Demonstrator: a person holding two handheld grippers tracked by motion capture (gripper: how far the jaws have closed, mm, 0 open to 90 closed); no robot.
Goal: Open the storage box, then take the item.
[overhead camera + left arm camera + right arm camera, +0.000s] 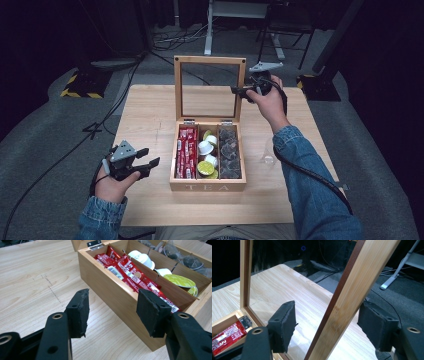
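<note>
**Tea box lid stands open, right jaws slack around its frame**

Tea box [207, 186], a light bamboo case with three compartments and "TEA" on its front wall, sits at the middle of the pale wooden table [150, 115]. Its glass-paned lid [210, 61] stands upright on the rear hinges. Inside lie red sachets [186, 152] in the left compartment, white and green capsules [207, 155] in the middle one, and dark pyramid tea bags [229, 152] on the right.

The right gripper [240, 90] is at the lid's right frame rail; in the right gripper view the rail [342, 302] runs between the two black pads, which stand off it on both sides, so the claw is released, not clamping. The left gripper [152, 165] hovers just left of the box, jaws parted and holding nothing.

My reading: the lid-opening step is finishing. The next move probably calls for drawing the right gripper clear of the rail without nudging the lid, then reaching into a compartment.
</note>
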